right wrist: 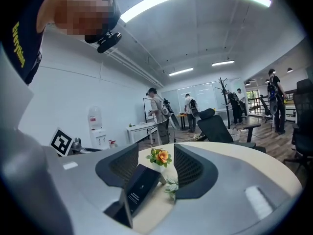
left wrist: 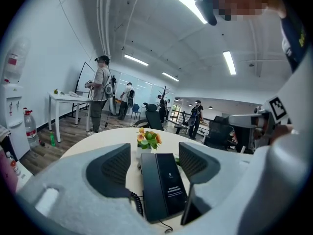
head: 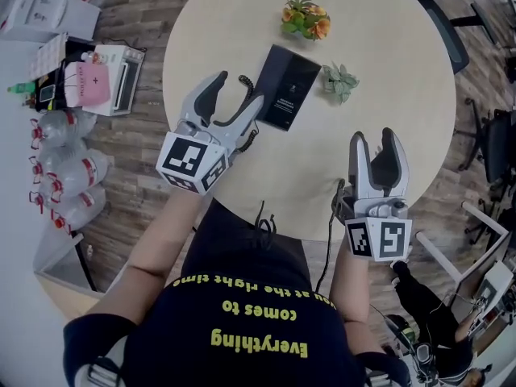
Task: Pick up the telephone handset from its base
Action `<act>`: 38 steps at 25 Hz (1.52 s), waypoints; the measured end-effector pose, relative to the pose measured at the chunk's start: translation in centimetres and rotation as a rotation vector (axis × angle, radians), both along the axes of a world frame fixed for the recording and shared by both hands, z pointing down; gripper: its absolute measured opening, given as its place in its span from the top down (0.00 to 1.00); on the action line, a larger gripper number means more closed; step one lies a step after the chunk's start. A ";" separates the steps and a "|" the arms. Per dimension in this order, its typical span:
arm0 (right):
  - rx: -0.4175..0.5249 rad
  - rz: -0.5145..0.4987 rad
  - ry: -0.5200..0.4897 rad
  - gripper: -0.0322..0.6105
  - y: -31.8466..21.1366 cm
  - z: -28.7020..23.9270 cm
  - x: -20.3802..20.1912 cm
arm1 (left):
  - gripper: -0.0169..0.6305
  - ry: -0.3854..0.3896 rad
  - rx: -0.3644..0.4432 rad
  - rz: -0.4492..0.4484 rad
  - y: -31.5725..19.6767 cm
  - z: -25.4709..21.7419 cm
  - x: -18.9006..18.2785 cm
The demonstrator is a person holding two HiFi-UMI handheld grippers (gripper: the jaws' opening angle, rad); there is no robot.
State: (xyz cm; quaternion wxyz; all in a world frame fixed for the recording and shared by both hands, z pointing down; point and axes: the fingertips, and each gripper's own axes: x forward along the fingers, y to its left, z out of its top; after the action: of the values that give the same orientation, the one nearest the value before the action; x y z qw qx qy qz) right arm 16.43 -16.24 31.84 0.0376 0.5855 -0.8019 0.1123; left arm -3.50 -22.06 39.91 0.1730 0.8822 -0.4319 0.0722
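Right now, nearest to me, the right claw point(head: 374, 139) hangs over the near rim of the round worktop point(head: 403, 71). It's released, with its jaws spread wide and nothing between them, and it's well apart from the telephone point(head: 289, 87). The left claw point(head: 236, 93) is further in over the worktop and is released too, jaws parted and empty. One finger lies just beside the telephone's edge, and I cannot tell whether they touch.

Through the left gripper view, the telephone shows just ahead of the open jaws, black and flat on the worktop near its middle. The handset point(left wrist: 150, 185) rests on its base point(left wrist: 172, 180), filling the left strip of the unit. A coiled cord point(left wrist: 136, 202) runs from its near end back under the left jaw.

Past the telephone, a small green plant point(head: 339, 81) sits just beside its far corner. A pot of orange flowers point(head: 305, 18) stands further back on the worktop.

Beyond the worktop's far edge I see a black office chair point(left wrist: 152, 116). Several people stand about an open office, one of them near a white table point(left wrist: 66, 98)
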 end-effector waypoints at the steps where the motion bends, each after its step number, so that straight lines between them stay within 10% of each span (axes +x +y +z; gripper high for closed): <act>1: -0.008 0.003 -0.002 0.60 -0.1 0.3 0.0 | 0.50 -0.001 -0.016 0.002 -0.3 0.8 0.2; 22: -0.130 0.026 -0.022 0.60 -1.5 5.4 0.8 | 0.53 -0.020 -0.252 0.132 -3.7 12.4 4.1; 38: -0.141 0.021 -0.026 0.60 -1.5 5.8 0.4 | 0.68 0.118 -0.380 0.244 -3.5 13.5 5.2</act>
State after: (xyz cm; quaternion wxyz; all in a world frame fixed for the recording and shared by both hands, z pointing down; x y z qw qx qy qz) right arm 16.87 -17.73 37.67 0.0669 0.5882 -0.7864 0.1764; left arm 1.70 -25.60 53.39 0.3508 0.8822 -0.2900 0.1209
